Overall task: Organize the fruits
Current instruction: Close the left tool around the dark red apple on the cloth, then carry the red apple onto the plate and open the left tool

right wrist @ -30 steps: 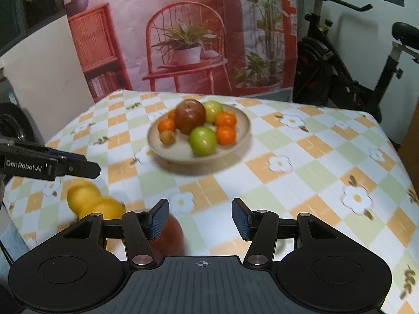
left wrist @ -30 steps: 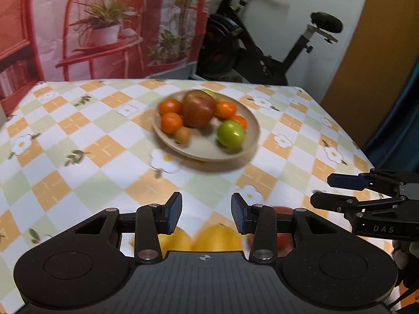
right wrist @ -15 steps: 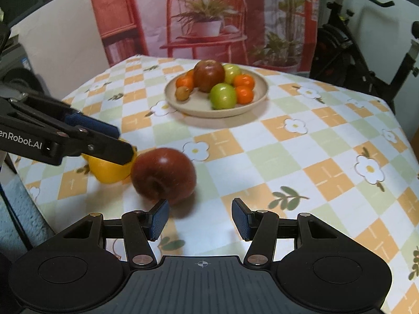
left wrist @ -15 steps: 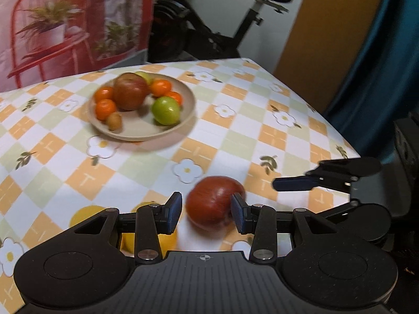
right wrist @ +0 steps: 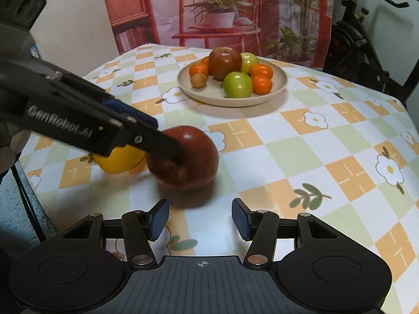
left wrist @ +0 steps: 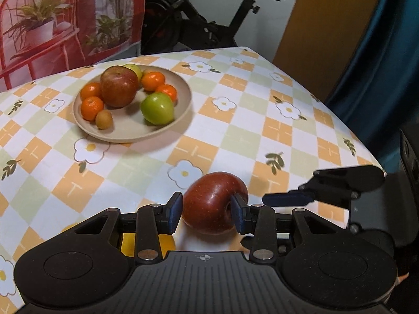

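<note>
Squarely between the left gripper's (left wrist: 207, 212) jaws, red apple (left wrist: 213, 202).

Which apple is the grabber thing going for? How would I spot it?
Start at the beige plate of fruit on the checkered tablecloth. Nearer the table edge, the dark red apple lies off the plate, between the left gripper's fingers beside a yellow fruit. The plate's red apple sits among oranges.

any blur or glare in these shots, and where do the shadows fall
Left wrist view: plate edge slightly smeared, red apple sharp between the left claw pads. Right wrist view: soft shadow under the apple; left claw close and soft; fisheye bends the table edges.
</note>
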Tool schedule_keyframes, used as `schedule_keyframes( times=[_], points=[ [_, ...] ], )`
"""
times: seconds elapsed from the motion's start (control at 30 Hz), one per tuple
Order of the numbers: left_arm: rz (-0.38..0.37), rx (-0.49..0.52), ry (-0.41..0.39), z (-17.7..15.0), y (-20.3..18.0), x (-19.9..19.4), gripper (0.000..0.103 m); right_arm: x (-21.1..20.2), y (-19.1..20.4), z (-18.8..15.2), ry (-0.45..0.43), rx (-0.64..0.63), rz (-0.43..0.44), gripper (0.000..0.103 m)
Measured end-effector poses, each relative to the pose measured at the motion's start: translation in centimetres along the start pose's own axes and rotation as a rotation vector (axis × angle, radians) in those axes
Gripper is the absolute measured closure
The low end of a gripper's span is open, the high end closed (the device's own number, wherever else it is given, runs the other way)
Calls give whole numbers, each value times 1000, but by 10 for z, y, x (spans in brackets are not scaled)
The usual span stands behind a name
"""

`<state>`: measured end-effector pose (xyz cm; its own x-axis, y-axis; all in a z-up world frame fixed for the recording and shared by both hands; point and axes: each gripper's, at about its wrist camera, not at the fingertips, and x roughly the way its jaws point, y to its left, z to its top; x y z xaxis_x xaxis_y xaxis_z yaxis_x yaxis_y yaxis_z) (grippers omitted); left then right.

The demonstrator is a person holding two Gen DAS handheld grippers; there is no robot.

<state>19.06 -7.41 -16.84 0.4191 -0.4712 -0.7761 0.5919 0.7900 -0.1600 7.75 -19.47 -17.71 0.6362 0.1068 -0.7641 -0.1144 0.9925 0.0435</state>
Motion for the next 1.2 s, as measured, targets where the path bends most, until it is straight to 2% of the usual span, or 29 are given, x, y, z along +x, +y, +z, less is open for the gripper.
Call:
schedule_keyframes(
  times=[0.23,0.47,0.7,0.9,1.2],
  points=[
    [-56,-114,15,14,20,15,61,11,-2,14,-44,-31,11,54],
    [-79,-192,15,22,40,21,61,23,-10,28,-66,-35,51,53],
    [-122,-195,27,24,45,25,61,32,-8,33,-66,-56,82,52],
    [-156,-248,36,23,56,28,61,35,-11,33,-81,-57,98,51],
    [-156,-253,22,26,58,27,62,37,-13,35,-96,-37,113,51]
  ],
)
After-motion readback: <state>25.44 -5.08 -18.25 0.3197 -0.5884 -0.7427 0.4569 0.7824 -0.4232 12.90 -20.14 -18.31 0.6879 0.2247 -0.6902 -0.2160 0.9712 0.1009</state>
